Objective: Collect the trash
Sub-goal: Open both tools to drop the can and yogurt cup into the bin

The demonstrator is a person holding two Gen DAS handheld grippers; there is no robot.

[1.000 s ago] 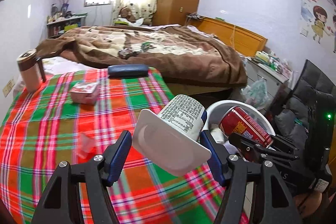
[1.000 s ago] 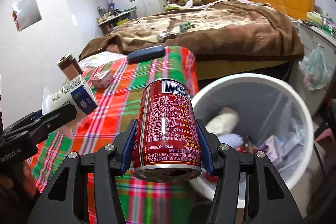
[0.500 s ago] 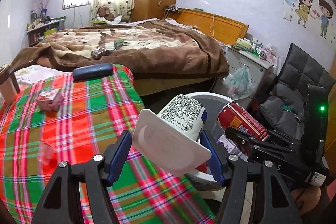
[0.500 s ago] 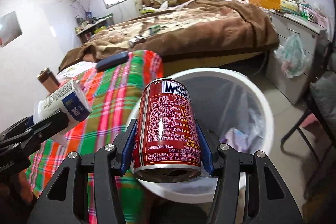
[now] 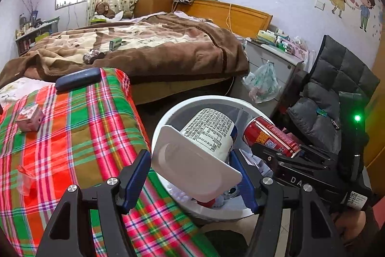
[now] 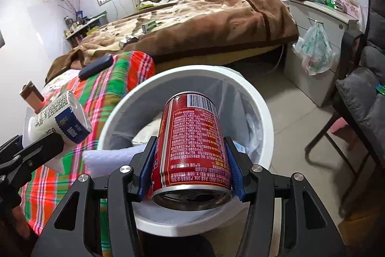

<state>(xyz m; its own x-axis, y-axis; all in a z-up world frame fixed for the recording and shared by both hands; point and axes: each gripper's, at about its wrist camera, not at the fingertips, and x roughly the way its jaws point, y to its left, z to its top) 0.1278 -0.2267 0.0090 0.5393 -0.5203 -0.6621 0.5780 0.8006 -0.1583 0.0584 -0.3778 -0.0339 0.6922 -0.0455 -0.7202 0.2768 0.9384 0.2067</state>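
Trash is in both grippers, held over the white bin. The right gripper pinches a red can around its middle, one blue finger pad on each side, the can lying along the fingers with its opened top toward the camera and its barcoded end out over the bin's mouth. The left gripper clamps a white yogurt cup between its blue fingers, the cup's wide flat rim facing the camera and its printed body pointing forward, above the bin's near-left rim. In the left wrist view the can sits just right of the cup, tilted, both above the bin. Paper and wrappers lie inside the bin. Beside it stands a surface under a red-and-green plaid cloth, carrying a small pink carton and a dark case.
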